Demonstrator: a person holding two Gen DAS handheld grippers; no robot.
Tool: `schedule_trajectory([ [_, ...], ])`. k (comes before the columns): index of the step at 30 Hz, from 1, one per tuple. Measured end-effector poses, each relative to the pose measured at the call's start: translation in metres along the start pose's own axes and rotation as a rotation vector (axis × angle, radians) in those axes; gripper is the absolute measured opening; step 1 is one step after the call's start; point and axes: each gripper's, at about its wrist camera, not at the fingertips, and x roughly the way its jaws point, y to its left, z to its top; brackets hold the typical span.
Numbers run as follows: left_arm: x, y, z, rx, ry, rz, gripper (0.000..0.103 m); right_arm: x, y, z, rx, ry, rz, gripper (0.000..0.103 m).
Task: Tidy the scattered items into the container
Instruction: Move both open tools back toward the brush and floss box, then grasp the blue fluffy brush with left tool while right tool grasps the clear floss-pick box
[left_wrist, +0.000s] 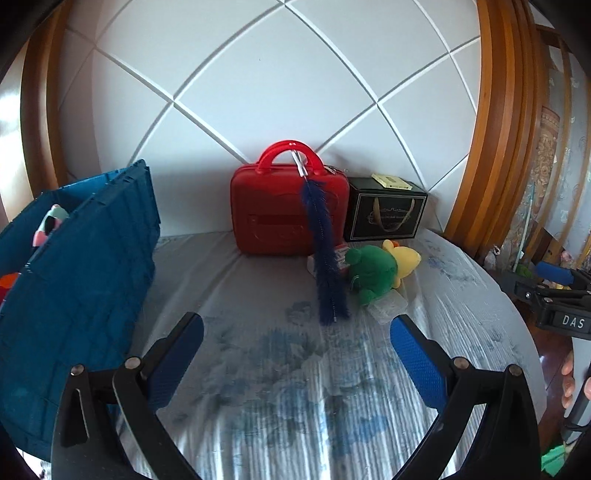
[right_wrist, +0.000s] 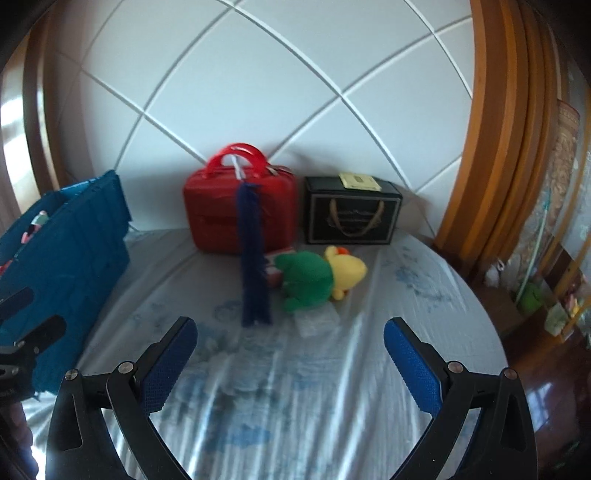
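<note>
Two grippers, both with fingers spread apart and nothing between them: left gripper (left_wrist: 295, 354) and right gripper (right_wrist: 290, 354), each hovering low over the grey floral bedsheet (left_wrist: 295, 398). One blue crate (left_wrist: 77, 277) stands at the left edge of the bed; a pink-and-white item shows inside it, not identifiable. One red case (left_wrist: 273, 214) stands upright against the white padded headboard (left_wrist: 280, 81), with one black box (left_wrist: 384, 210) just beside it on its right. One dark blue brush (left_wrist: 325, 251) leans from the case handle down to the sheet. One green-and-yellow plush toy (left_wrist: 373, 269) lies in front of the black box, touching the brush's right side. One clear plastic box (left_wrist: 388, 306) lies just in front of the plush. One small red-and-white packet (left_wrist: 341, 258) peeks out between brush and plush. The scattered things all lie well apart from the crate.
</note>
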Motion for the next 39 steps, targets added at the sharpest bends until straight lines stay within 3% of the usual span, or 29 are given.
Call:
schedule_trajectory([
  [3,0.031,-0.023,0.002,-0.022,0.034,0.004,0.103,0.028,-0.038,0.001,0.023,0.046,0.015,0.102],
  [9,0.096,-0.047,0.007,0.004,0.079,0.037,0.103,0.084,-0.072,0.001,0.06,0.105,0.043,0.102],
  [20,0.258,-0.047,0.019,0.032,0.152,0.058,0.102,0.216,-0.082,-0.004,0.126,0.223,0.089,0.102],
  [28,0.368,-0.059,-0.006,0.043,0.206,0.04,0.093,0.3,-0.08,-0.04,0.161,0.289,0.113,0.103],
  [30,0.387,-0.064,-0.011,0.051,0.214,0.048,0.082,0.312,-0.078,-0.047,0.152,0.297,0.12,0.103],
  [32,0.403,-0.068,-0.018,0.065,0.254,0.058,0.041,0.32,-0.075,-0.053,0.132,0.308,0.128,0.103],
  [33,0.407,-0.068,-0.022,0.06,0.277,0.062,0.033,0.324,-0.073,-0.055,0.121,0.312,0.129,0.103],
  [34,0.407,-0.066,-0.026,0.048,0.29,0.061,0.027,0.326,-0.071,-0.056,0.11,0.316,0.134,0.103],
  [39,0.366,-0.066,-0.042,0.074,0.267,0.083,0.026,0.334,-0.065,-0.059,0.087,0.307,0.171,0.103],
])
